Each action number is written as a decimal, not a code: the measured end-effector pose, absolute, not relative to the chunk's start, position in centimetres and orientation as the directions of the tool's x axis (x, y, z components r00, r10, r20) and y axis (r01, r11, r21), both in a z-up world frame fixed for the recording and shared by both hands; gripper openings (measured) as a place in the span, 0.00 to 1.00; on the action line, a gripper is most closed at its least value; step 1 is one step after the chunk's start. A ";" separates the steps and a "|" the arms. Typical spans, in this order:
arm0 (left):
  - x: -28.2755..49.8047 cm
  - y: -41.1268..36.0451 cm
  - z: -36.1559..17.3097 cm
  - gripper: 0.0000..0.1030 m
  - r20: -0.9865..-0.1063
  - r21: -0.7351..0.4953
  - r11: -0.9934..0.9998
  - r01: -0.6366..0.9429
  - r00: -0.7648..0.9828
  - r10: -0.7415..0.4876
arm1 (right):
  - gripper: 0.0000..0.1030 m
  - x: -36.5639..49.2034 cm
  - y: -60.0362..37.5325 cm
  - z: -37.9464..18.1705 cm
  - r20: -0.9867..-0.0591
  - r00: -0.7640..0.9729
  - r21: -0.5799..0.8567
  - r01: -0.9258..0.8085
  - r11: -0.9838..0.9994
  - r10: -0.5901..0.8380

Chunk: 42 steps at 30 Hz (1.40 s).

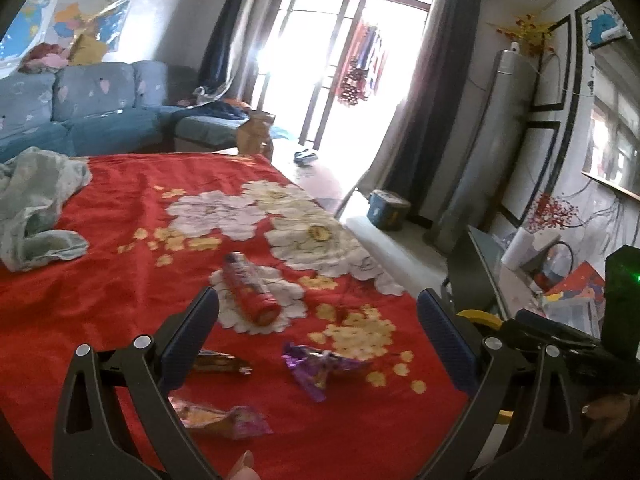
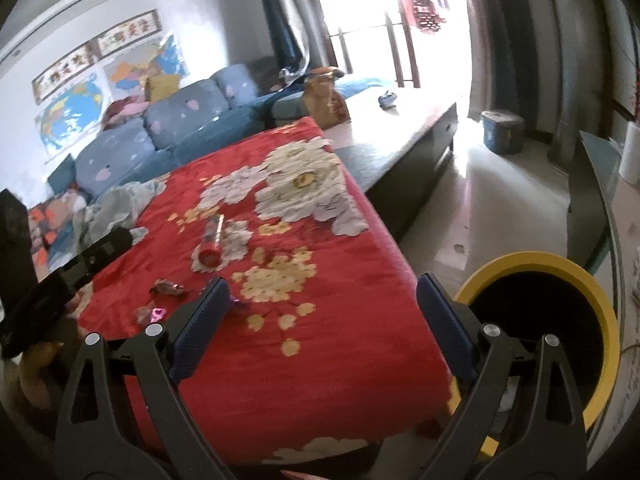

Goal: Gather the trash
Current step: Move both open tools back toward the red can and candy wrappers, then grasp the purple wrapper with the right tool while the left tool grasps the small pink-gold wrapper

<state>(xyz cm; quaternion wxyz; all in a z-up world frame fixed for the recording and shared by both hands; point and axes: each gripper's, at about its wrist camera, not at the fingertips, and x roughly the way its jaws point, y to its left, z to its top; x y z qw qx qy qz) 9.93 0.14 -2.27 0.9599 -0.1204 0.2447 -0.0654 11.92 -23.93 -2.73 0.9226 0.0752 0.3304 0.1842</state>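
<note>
Your left gripper [image 1: 318,330] hangs over the near end of the red cloth [image 1: 100,300], jaws spread wide, nothing between the pads. Your right gripper [image 2: 323,312] also stands wide and empty, over the cloth's near right edge.

Trash, all placed relative to the cloth:
- Red tube [image 1: 250,288] lies on its side near the cloth's middle, on a white flower print, one round end toward you.
- Purple wrapper [image 1: 316,364] lies crumpled nearer you than the tube, between your left gripper's fingers in the left view but below them, not touched.
- Brown wrapper [image 1: 218,362] lies just behind the left finger, partly hidden by it.
- Pink-and-gold wrapper [image 1: 224,420] lies nearest you, at the cloth's near end.

Bin [image 2: 538,276], yellow rim and dark inside, stands off the cloth's near right corner, on the floor just beside it. In the left view only a bit of the rim shows behind the right finger.

A pale green rag [image 1: 36,208] lies bunched on the cloth's far left side. A blue sofa [image 1: 96,108] sits beyond the cloth's far end.
</note>
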 end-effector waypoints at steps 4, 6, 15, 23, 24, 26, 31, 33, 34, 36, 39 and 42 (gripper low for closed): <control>9.6 1.8 -2.1 0.94 -0.455 -0.259 0.965 0.029 0.878 -0.149 | 0.84 11.9 -22.8 -2.6 -0.587 0.698 0.257 -0.320 0.912 0.410; 9.5 2.4 -2.0 0.94 -0.454 -0.264 0.964 0.020 0.879 -0.143 | 0.84 11.8 -22.1 -2.5 -0.588 0.690 0.252 -0.338 0.907 0.421; 9.2 6.2 -2.0 0.94 -0.482 -0.261 0.964 -0.049 0.872 -0.086 | 0.84 12.2 -18.2 -2.8 -0.613 0.616 0.237 -0.454 0.859 0.495; 9.1 9.0 -3.1 0.94 -0.538 -0.239 0.969 -0.064 0.839 -0.077 | 0.83 13.7 -14.8 -4.3 -0.648 0.543 0.235 -0.524 0.818 0.534; 9.1 9.2 -3.3 0.94 -0.548 -0.232 0.971 -0.064 0.833 -0.076 | 0.80 13.8 -14.6 -4.5 -0.650 0.536 0.237 -0.531 0.814 0.539; 9.0 9.7 -3.9 0.93 -0.574 -0.230 0.972 -0.048 0.813 -0.096 | 0.75 14.2 -14.2 -4.9 -0.655 0.523 0.237 -0.544 0.805 0.546; 8.8 10.5 -6.2 0.92 -0.641 -0.289 0.957 -0.030 0.749 -0.170 | 0.60 14.9 -12.9 -6.3 -0.690 0.493 0.200 -0.574 0.794 0.530; 8.6 10.3 -7.0 0.84 -0.653 -0.311 0.950 -0.012 0.729 -0.205 | 0.54 15.0 -12.4 -6.7 -0.699 0.490 0.183 -0.582 0.793 0.521; 8.5 10.1 -7.5 0.76 -0.661 -0.322 0.947 -0.009 0.718 -0.218 | 0.52 15.1 -12.2 -6.9 -0.704 0.488 0.175 -0.586 0.792 0.516; 8.6 9.8 -8.5 0.71 -0.675 -0.355 0.935 -0.003 0.693 -0.254 | 0.40 15.4 -11.9 -7.4 -0.716 0.480 0.167 -0.588 0.792 0.507; 8.7 9.2 -9.9 0.65 -0.693 -0.406 0.914 -0.005 0.653 -0.305 | 0.24 15.8 -11.8 -8.0 -0.727 0.472 0.163 -0.587 0.793 0.499; 8.9 8.8 -10.7 0.65 -0.700 -0.426 0.905 -0.022 0.641 -0.314 | 0.17 16.0 -12.2 -8.4 -0.727 0.465 0.182 -0.580 0.794 0.505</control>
